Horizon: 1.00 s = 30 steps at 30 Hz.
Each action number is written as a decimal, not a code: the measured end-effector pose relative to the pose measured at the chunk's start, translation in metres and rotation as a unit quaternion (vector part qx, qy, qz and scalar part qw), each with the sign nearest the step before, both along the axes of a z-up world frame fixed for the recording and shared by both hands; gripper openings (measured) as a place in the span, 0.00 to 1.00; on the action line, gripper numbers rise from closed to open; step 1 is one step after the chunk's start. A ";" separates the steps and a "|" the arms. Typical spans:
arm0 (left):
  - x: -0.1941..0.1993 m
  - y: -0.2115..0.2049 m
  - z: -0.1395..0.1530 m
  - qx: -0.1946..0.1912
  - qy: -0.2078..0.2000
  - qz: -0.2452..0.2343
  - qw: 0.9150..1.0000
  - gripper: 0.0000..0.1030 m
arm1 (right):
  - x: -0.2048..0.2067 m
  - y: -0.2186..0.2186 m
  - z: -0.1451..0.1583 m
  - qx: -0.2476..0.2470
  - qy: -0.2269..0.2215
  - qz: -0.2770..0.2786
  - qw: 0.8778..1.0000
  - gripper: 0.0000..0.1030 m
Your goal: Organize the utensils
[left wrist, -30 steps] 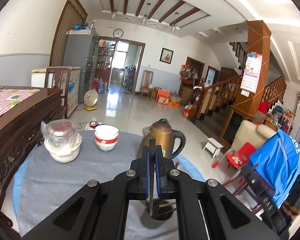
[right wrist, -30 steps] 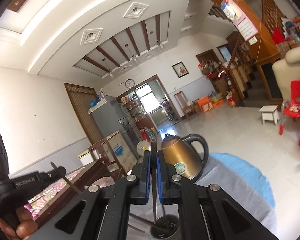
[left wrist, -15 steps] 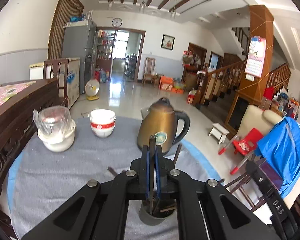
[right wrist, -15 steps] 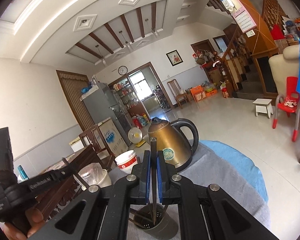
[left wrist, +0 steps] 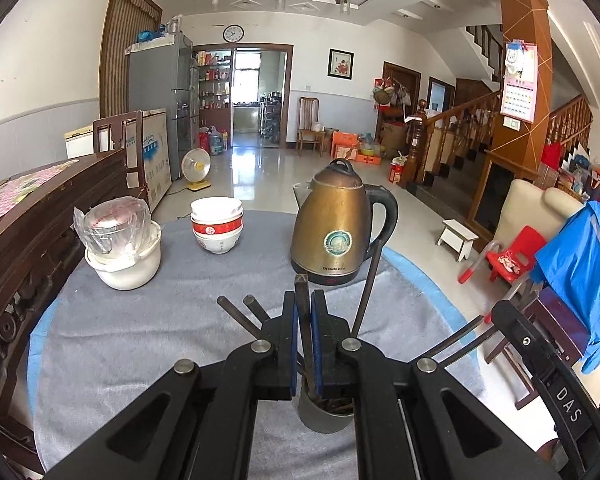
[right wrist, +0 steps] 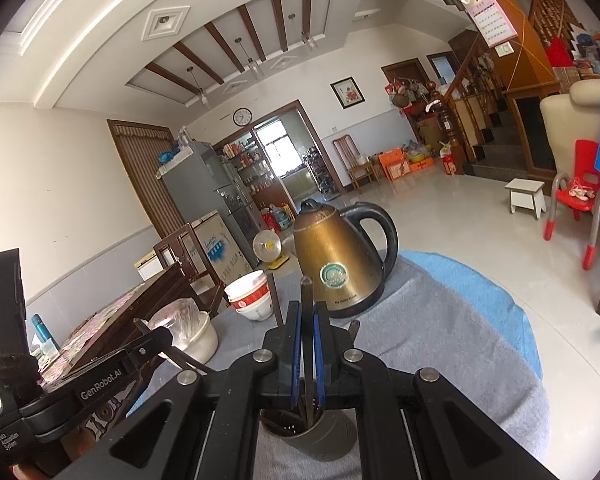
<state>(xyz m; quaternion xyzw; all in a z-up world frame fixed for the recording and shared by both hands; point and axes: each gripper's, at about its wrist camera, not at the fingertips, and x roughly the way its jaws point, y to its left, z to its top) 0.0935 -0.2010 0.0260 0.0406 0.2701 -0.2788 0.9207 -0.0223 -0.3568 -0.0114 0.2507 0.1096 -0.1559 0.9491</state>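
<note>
My left gripper (left wrist: 303, 302) is shut on a dark chopstick (left wrist: 301, 285) that stands upright between its blue pads. The stick's lower end reaches into a grey utensil cup (left wrist: 324, 416) right under the fingers. My right gripper (right wrist: 307, 314) is shut on another dark chopstick (right wrist: 306, 289), whose tip also sits inside the cup (right wrist: 326, 440). Several more chopsticks (left wrist: 367, 280) lean out of the cup. The two grippers meet over the cup. The left gripper's body (right wrist: 80, 380) shows at the left of the right wrist view.
A brass kettle (left wrist: 336, 232) stands just behind the cup on the grey cloth (left wrist: 140, 340) of the round table. Stacked bowls (left wrist: 217, 224) and a white pot with a wrapped glass (left wrist: 124, 264) sit at the back left. A dark wooden cabinet (left wrist: 28, 240) borders the left.
Both grippers have come down with their chopsticks and tilted further downward. The cup has moved up under the fingers, and the stick tips now sit inside it.
</note>
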 end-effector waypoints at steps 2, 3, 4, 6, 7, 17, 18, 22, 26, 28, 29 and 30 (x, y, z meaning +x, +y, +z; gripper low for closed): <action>-0.001 -0.001 -0.001 0.007 -0.004 0.004 1.000 0.07 | 0.000 0.001 -0.003 0.003 0.002 0.000 1.000 0.07; 0.000 -0.001 -0.002 0.010 -0.005 0.005 1.000 0.08 | 0.000 0.000 -0.004 0.006 0.004 0.000 1.000 0.09; 0.000 -0.001 -0.003 0.012 -0.005 0.006 1.000 0.08 | 0.001 0.000 -0.006 0.010 0.005 0.000 1.000 0.09; 0.001 -0.001 -0.005 0.017 -0.003 0.009 1.000 0.08 | 0.002 -0.001 -0.007 0.016 0.008 0.002 1.000 0.09; 0.002 -0.001 -0.007 0.018 -0.002 0.010 1.000 0.09 | 0.003 -0.001 -0.009 0.020 0.010 0.004 1.000 0.09; 0.004 0.003 -0.013 0.043 -0.013 0.030 0.999 0.17 | 0.003 -0.002 -0.016 0.033 0.018 0.009 0.999 0.09; 0.003 0.003 -0.014 0.045 -0.015 0.031 0.998 0.20 | 0.003 -0.002 -0.016 0.036 0.019 0.010 0.999 0.09; 0.000 0.009 -0.016 0.062 -0.033 0.045 0.997 0.50 | 0.000 -0.005 -0.020 0.061 0.017 0.022 0.998 0.11; -0.006 0.017 -0.018 0.083 -0.056 0.057 0.993 0.64 | -0.011 -0.006 -0.024 0.085 -0.003 0.031 0.996 0.71; -0.008 0.022 -0.020 0.087 -0.059 0.060 0.993 0.65 | -0.022 -0.003 -0.025 0.081 -0.030 0.027 0.996 0.75; -0.009 0.026 -0.022 0.090 -0.061 0.061 0.992 0.65 | -0.024 -0.001 -0.024 0.073 -0.031 0.026 0.996 0.75; -0.010 0.029 -0.023 0.094 -0.062 0.063 0.992 0.66 | -0.026 0.003 -0.023 0.064 -0.029 0.024 0.997 0.75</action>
